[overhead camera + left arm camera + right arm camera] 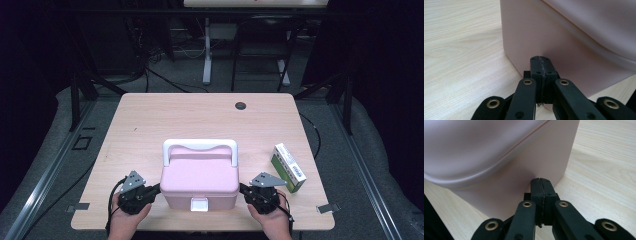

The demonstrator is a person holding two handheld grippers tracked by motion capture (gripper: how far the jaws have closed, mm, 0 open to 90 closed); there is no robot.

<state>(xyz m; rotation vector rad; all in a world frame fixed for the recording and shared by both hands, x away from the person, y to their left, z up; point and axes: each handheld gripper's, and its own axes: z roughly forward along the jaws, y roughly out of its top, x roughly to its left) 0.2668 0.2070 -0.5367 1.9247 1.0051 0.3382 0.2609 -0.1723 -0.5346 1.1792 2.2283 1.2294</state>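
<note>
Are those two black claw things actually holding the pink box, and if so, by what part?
Nothing is held. Both the left gripper and the right gripper are shut, fingers together, their tips against opposite side walls of the pink box.

The box (200, 175) sits on the table (150, 120), a carton (288, 167) to its right.

A light wooden table (150, 120) carries 2 things: a pink box (199, 180) with a white handle near its front edge, and a green-and-white carton (288, 167) lying apart to its right. A dark round grommet (240, 105) sits near the far edge.
</note>
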